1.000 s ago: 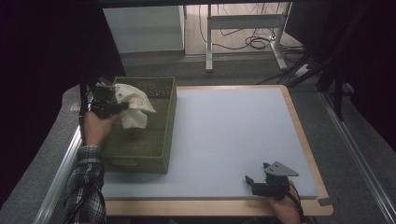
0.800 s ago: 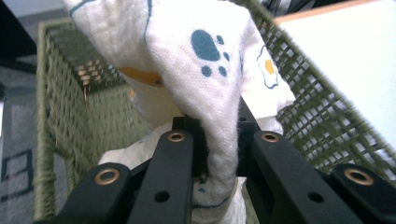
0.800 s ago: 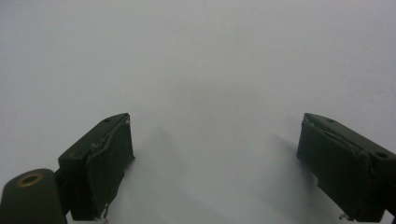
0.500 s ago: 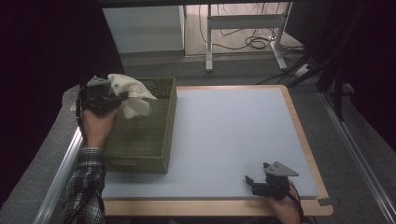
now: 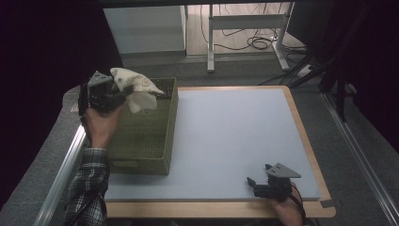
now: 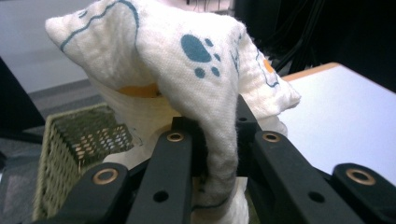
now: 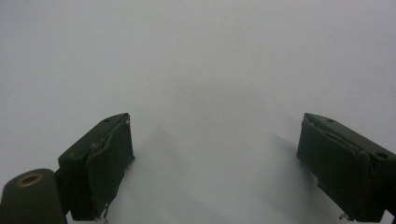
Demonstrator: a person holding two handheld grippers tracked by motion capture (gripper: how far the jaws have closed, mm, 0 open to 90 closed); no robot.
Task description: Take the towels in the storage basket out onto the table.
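At the far left my left gripper [image 5: 109, 92] is clenched on a cream cloth [image 5: 135, 86] printed with blue paw marks, held in the air above the far end of the woven green basket [image 5: 146, 136]. In the left gripper view the cloth [image 6: 187, 70] is pinched between my two black jaws and bunches out above them, with the basket's [image 6: 77, 149] mesh wall below and to the left. The basket sits on the left part of the pale blue mat [image 5: 235, 136], which lies on a wooden-edged table [image 5: 310, 141]. At the near right edge my right gripper [image 5: 263, 182] rests low over the mat, its jaws spread wide apart with nothing between them, well apart from the cloth and basket.
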